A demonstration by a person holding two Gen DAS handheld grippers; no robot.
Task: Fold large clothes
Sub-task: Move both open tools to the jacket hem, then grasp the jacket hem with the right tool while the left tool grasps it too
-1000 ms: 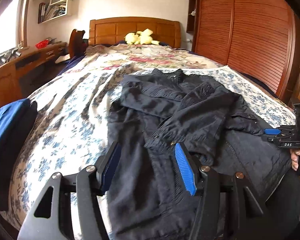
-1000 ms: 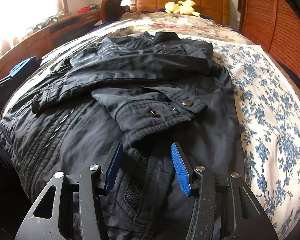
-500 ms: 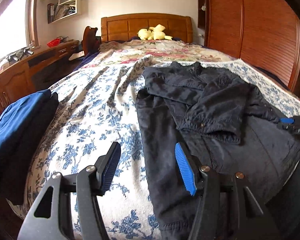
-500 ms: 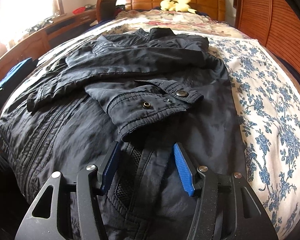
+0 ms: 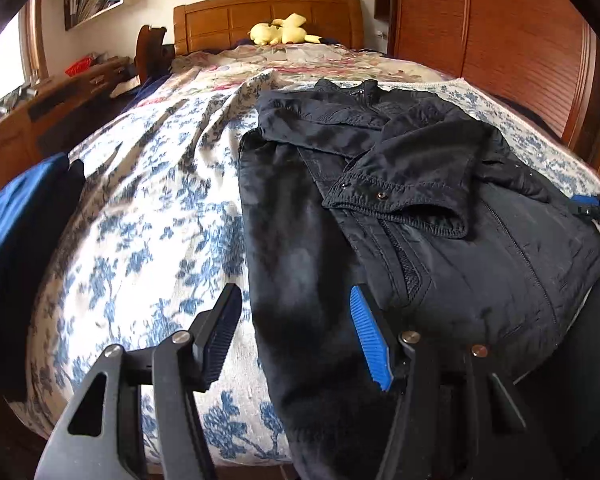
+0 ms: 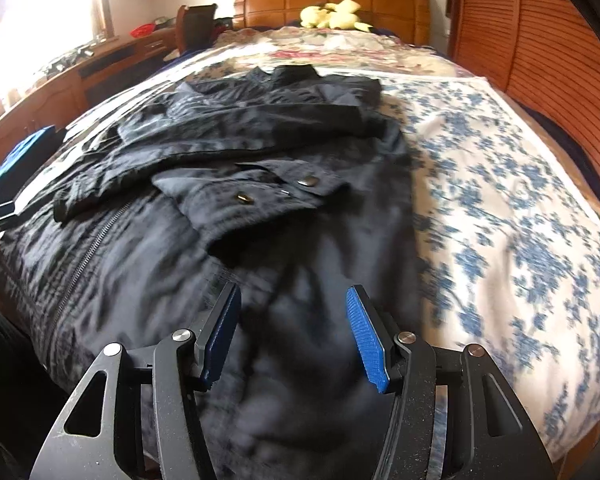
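We take the black jacket as our landmark. It lies flat on the bed, on the blue-flowered bedspread, with its collar toward the wooden headboard and both sleeves folded across its front.

In the left wrist view, the left hand-held gripper hangs over the near left edge of the jacket. Its jaws stand apart: one finger is over the bedspread, the other over the dark cloth, and nothing is pressed between them. This view alone shows the bare bedspread to the left of the jacket, and a blue folded cloth further left at the bed's side. At the right edge of this view, the tip of the right hand-held gripper appears just beside the jacket's right side.

In the right wrist view, the right hand-held gripper is over the near part of the jacket, closer to its right edge. Its jaws are also apart and hold nothing. Only here we see clearly the two snap buttons on the upper cuff, the zipper to their left, and the wide bedspread to the right of the jacket. This view is somewhat blurred.

A yellow plush toy rests beyond the jacket, against the headboard. Beyond the jacket on the left stands a wooden desk.
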